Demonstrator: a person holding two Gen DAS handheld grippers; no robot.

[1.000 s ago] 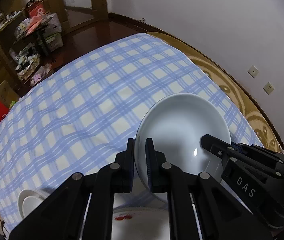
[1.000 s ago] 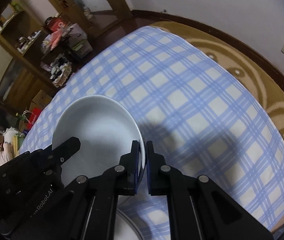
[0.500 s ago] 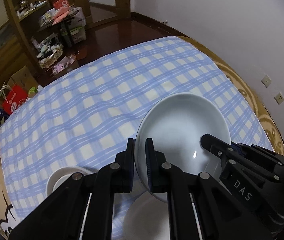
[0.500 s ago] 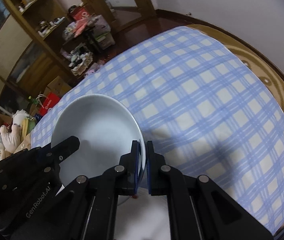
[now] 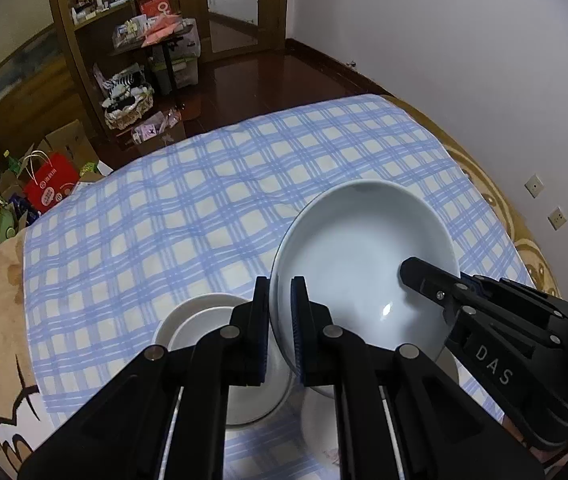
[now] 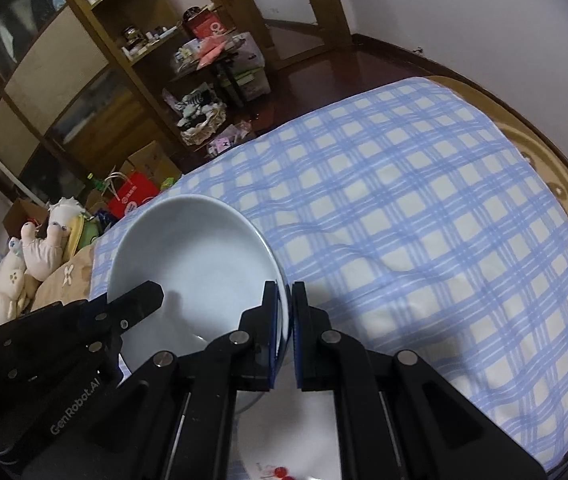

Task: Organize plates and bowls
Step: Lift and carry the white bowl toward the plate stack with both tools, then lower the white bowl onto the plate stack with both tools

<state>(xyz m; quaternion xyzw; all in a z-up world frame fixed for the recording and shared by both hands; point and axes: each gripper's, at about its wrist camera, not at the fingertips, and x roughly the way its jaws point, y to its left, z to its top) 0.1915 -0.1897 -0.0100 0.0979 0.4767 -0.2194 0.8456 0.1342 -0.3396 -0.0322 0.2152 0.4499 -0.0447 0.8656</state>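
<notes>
The left gripper [image 5: 280,328] is clamped on the near-left rim of the pale deep plate [image 5: 364,276], and the right gripper [image 6: 283,336] is clamped on the opposite, near-right rim of the same plate [image 6: 196,272]; each pair of jaws stands nearly together with only the thin rim between the pads; the plate is thus carried by both hands at once, lifted off the checked cloth [image 5: 204,208] and tilted, its far edge higher than the edge at the jaws; neither hand is nearer than the other, since each holds one end of the plate's width, and the line joining the two grips runs across the plate from side to side; the relation that governs the coming move is vertical: directly beneath and slightly to the left of the held plate, in the left wrist view, lies a white bowl [image 5: 212,320] on the cloth, partly hidden by the left fingers; a further white plate [image 5: 316,420] shows below the held one, and the right wrist view shows a plate with a red motif [image 6: 276,468] at its bottom edge; judgement: the plate is probably to be lowered onto one of these pieces, which one cannot be told; risk: unequal lowering by the two hands would tip the plate.
</notes>
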